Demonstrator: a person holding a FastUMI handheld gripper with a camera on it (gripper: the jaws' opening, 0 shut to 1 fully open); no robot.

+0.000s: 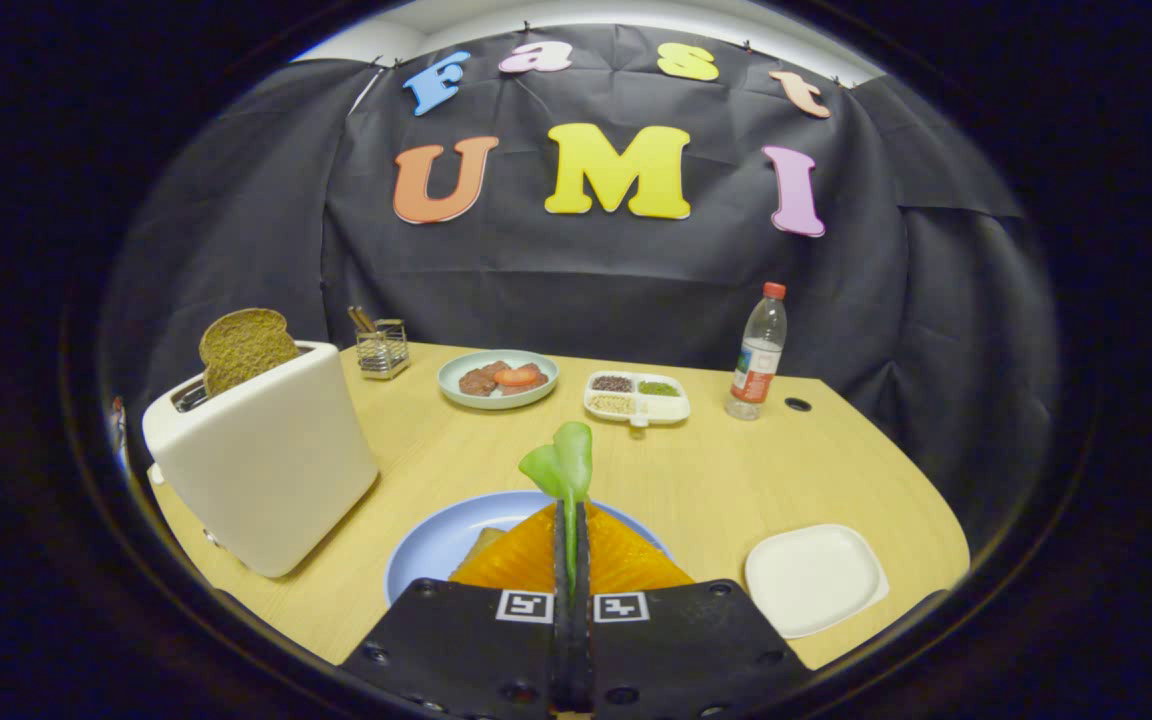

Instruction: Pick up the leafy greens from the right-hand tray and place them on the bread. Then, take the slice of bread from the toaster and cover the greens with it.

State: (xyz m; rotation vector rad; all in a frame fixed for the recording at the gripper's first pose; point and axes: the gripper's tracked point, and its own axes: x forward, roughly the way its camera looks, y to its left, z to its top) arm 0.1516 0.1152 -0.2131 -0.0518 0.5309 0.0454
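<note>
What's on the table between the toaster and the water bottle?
In the gripper view, a plate of food and a divided dish sit between toaster and bottle.

Single fisheye on gripper (571,560), looking forward and slightly down along its fingers, close over blue plate (426,550), table (716,470) beyond.

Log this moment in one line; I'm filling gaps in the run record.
gripper: shut on green leafy greens | position: above round blue plate | brown bread slice: in white toaster | white square tray: bare
</note>
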